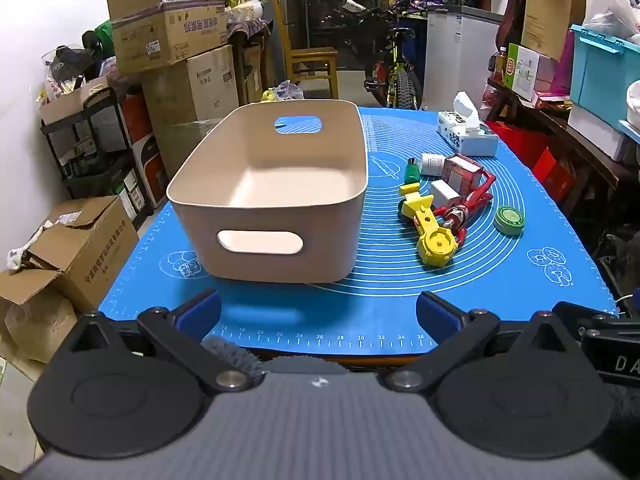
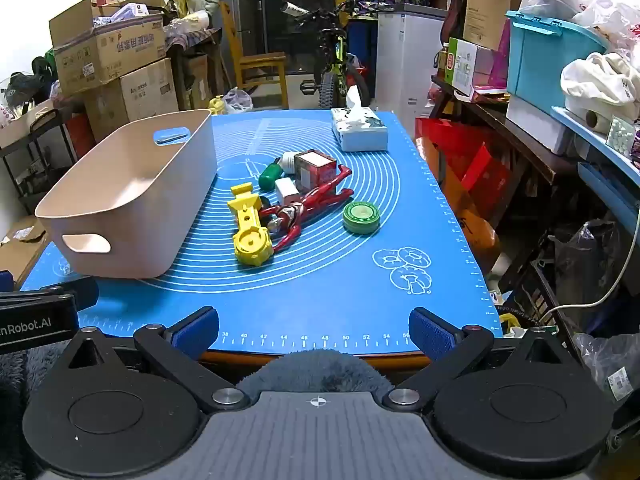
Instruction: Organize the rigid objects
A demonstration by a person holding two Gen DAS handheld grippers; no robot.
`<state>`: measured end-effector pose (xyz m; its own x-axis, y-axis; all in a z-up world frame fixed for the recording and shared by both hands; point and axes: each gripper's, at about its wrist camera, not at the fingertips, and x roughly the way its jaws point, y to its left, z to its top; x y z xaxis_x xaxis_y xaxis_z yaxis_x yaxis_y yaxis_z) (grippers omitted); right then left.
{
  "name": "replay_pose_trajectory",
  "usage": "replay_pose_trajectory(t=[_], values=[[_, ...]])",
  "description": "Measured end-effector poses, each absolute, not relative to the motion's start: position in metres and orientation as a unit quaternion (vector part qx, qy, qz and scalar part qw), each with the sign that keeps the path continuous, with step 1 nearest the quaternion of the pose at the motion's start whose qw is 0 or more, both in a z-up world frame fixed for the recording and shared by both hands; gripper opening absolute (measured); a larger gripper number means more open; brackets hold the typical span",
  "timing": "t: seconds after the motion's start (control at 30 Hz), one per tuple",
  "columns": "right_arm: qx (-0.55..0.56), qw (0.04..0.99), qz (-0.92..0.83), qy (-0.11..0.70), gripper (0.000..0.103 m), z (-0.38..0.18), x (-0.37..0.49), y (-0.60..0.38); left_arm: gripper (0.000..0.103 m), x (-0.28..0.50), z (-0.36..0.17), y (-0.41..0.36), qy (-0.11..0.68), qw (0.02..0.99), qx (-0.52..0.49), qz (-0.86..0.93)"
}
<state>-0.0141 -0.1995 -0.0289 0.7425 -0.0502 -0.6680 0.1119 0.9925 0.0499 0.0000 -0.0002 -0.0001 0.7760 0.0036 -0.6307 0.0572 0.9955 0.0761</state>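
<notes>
Beige bin [image 1: 276, 200] sat empty on the mat [image 1: 380, 280]; nothing was sorted yet. Toys [image 2: 280, 208] lay clustered just beside it. Left gripper [image 1: 318, 312] and right gripper [image 2: 314, 326] hung open, holding nothing.

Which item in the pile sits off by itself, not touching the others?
The round green tin, lying flat on the blue mat right of the red figure. Everything else is bunched together.

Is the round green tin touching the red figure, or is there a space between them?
Apart. In the right wrist view, a strip of blue mat shows plainly between the round green tin and the red figure; the left wrist view agrees.
</notes>
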Motion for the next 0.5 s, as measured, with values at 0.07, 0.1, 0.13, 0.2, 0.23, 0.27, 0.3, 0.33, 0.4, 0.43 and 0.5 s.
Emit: replay_pose_trajectory(t=[0.07, 0.1, 0.13, 0.2, 0.23, 0.27, 0.3, 0.33, 0.4, 0.43, 0.5], values=[[0.043, 0.932, -0.044, 0.357, 0.101, -0.0289, -0.0142, -0.1992, 0.103, 0.0, 0.0, -0.0004, 0.336, 0.941, 0.044, -0.015], [0.042, 0.932, -0.044, 0.357, 0.101, -0.0289, -0.0142, -0.1991, 0.103, -0.0001, 0.0, -0.0008, 0.336, 0.941, 0.044, -0.015], [0.042, 0.932, -0.044, 0.357, 0.101, -0.0288, -0.0143, -0.1989, 0.103, -0.0004, 0.0001, -0.0015, 0.336, 0.941, 0.044, -0.015], [0.041, 0.932, -0.044, 0.357, 0.101, -0.0287, -0.0142, -0.1987, 0.103, -0.0014, 0.0003, -0.0037, 0.336, 0.941, 0.045, -0.015], [0.041, 0.932, -0.044, 0.357, 0.101, -0.0286, -0.0141, -0.1988, 0.103, -0.002, 0.0005, -0.005, 0.336, 0.941, 0.046, -0.015], [0.042, 0.932, -0.044, 0.357, 0.101, -0.0286, -0.0139, -0.1992, 0.103, -0.0026, 0.0007, -0.0064, 0.335, 0.941, 0.046, -0.015], [0.044, 0.933, -0.043, 0.355, 0.101, -0.0282, -0.0156, -0.2002, 0.103, -0.0033, 0.0009, -0.0079, 0.336, 0.941, 0.046, -0.014], [0.041, 0.933, -0.045, 0.355, 0.101, -0.0285, -0.0153, -0.1983, 0.103, 0.0002, 0.0001, -0.0004, 0.339, 0.94, 0.039, -0.016], [0.042, 0.933, -0.045, 0.355, 0.101, -0.0288, -0.0149, -0.1984, 0.103, 0.0012, -0.0013, -0.0004, 0.339, 0.94, 0.038, -0.016], [0.041, 0.933, -0.044, 0.356, 0.101, -0.0288, -0.0148, -0.1982, 0.103, 0.0012, -0.0015, -0.0008, 0.34, 0.94, 0.037, -0.016], [0.04, 0.933, -0.044, 0.355, 0.101, -0.0288, -0.0147, -0.1976, 0.103, 0.0009, -0.0017, -0.0021, 0.339, 0.94, 0.037, -0.015]])
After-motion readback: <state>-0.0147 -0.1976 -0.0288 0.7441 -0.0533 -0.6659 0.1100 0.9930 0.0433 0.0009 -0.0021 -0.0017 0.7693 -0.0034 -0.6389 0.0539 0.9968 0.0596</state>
